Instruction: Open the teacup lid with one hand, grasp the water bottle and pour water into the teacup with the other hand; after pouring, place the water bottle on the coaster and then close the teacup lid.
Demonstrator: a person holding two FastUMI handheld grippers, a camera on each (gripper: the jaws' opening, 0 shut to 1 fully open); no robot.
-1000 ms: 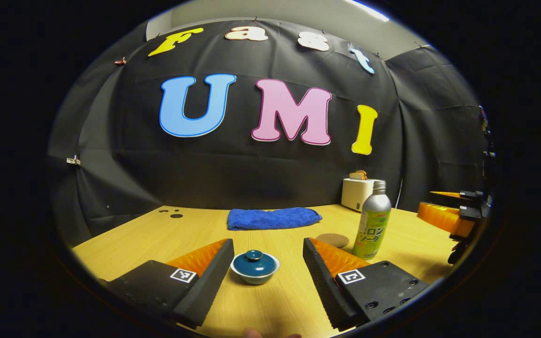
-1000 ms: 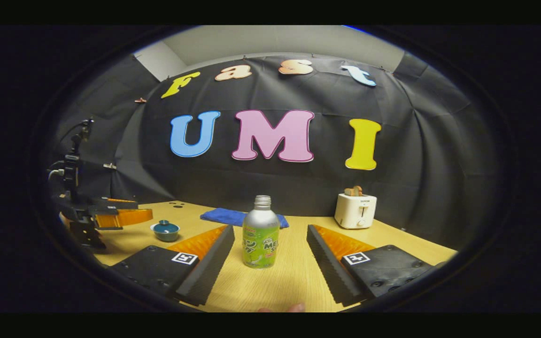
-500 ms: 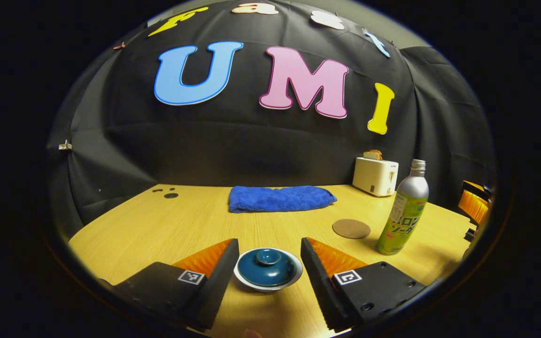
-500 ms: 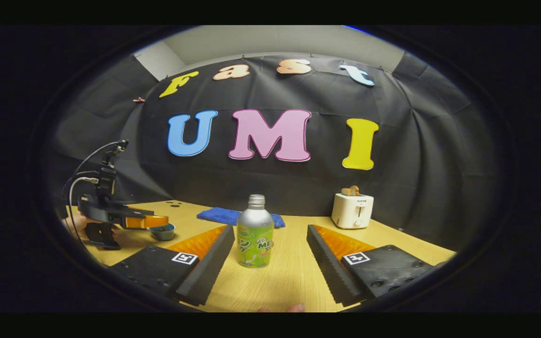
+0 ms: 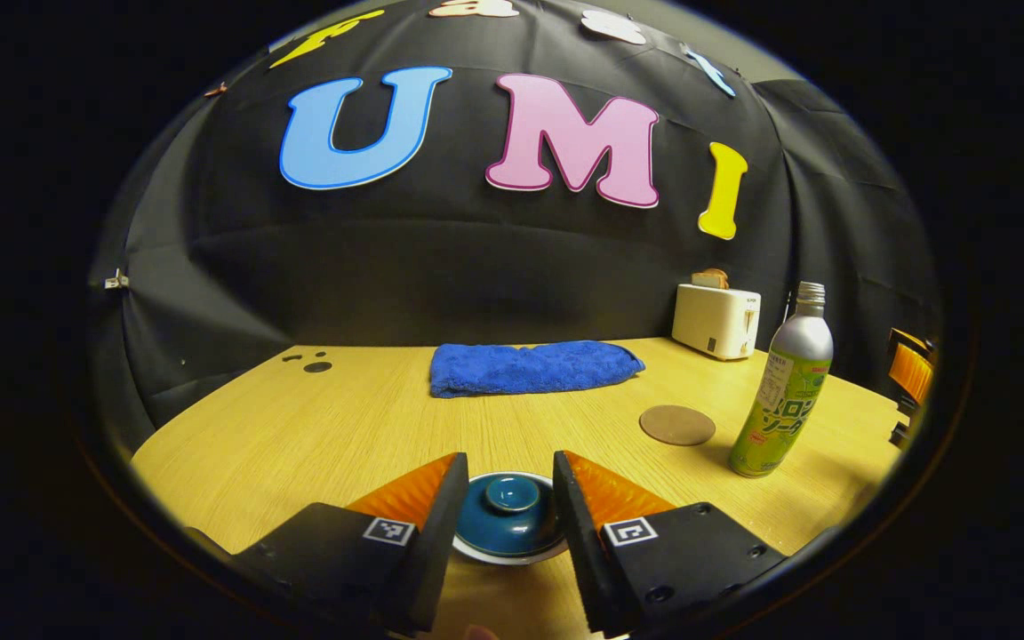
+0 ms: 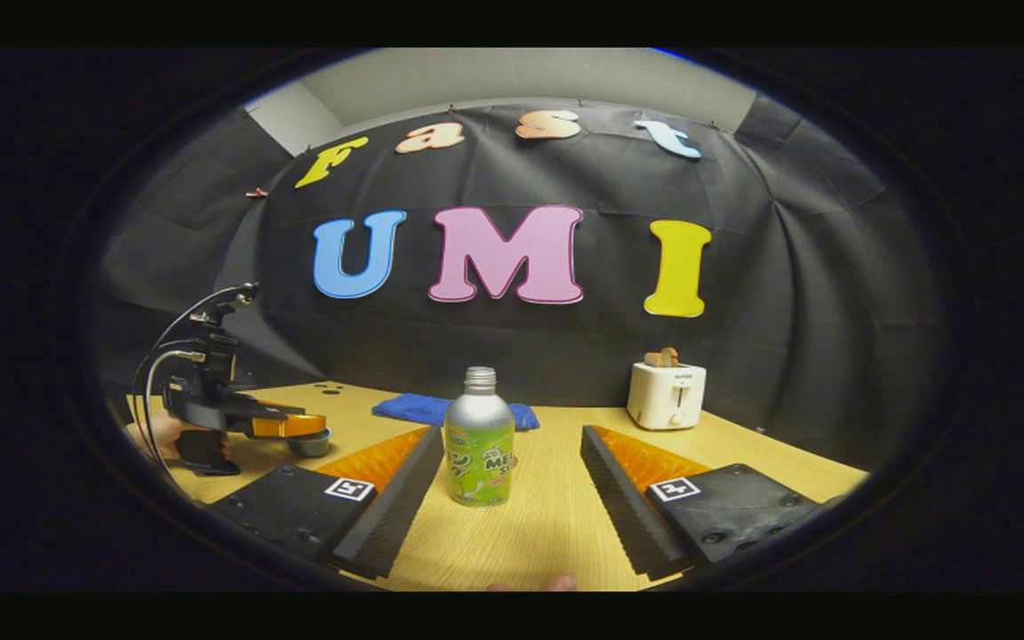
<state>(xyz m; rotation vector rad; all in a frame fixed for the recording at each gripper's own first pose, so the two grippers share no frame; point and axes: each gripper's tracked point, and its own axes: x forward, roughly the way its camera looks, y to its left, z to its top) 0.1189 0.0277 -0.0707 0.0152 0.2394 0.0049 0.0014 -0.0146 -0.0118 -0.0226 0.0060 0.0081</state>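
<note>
A: Since a second ago the left gripper (image 5: pixel 509 484) has closed in; its narrowed fingers now flank the dark blue glazed ceramic teacup lid (image 5: pixel 510 514), contact uncertain.

B: Right gripper (image 6: pixel 512 471)?

A: Wide, empty; upright silver-and-green metal water bottle (image 6: pixel 478 440) ahead.

B: Handling?

A: Lid slippery, fragile; pinch the knob, axis vertical.

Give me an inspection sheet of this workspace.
Surface: wooden table, bare in front.
Job's things: lid on teacup; bottle upright; coaster vacant.
Clutter: blue towel, toaster at the back.
Grippers: left gripper flanks the lid, not clamped; right gripper open, short of the bottle.
Cables: loops above the left gripper.
Surroundings: black cloth wall.
</note>
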